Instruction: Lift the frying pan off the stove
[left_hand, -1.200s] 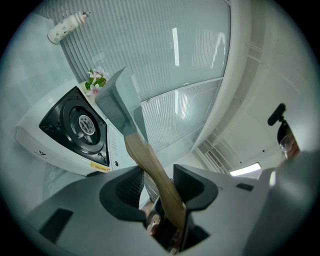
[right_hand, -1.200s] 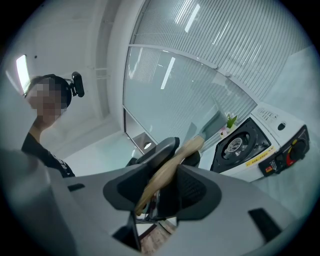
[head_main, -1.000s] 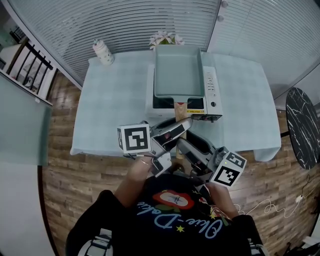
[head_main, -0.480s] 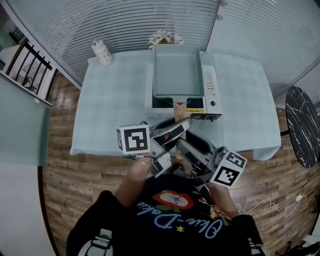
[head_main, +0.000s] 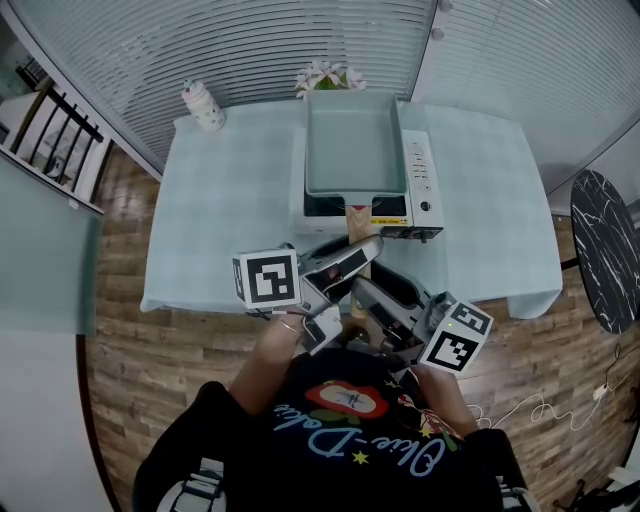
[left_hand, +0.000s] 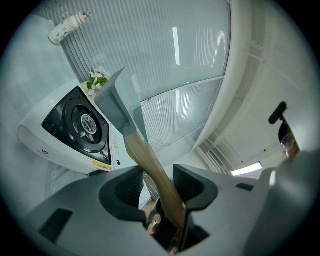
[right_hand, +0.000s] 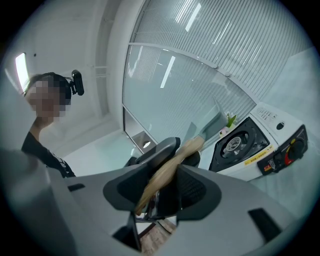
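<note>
Frying pan (left_hand: 117, 102) up off stove (left_hand: 50, 145), burner (left_hand: 86, 122) uncovered. Left gripper (left_hand: 159, 175) and right gripper (right_hand: 169, 172): jaws partly closed, both clamped on wooden handle (left_hand: 145, 155).

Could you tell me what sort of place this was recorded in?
Probably an office or lab room staged for cooking, not a real kitchen: a portable stove on a cloth-covered table, ribbed glass partitions, wood floor.
</note>
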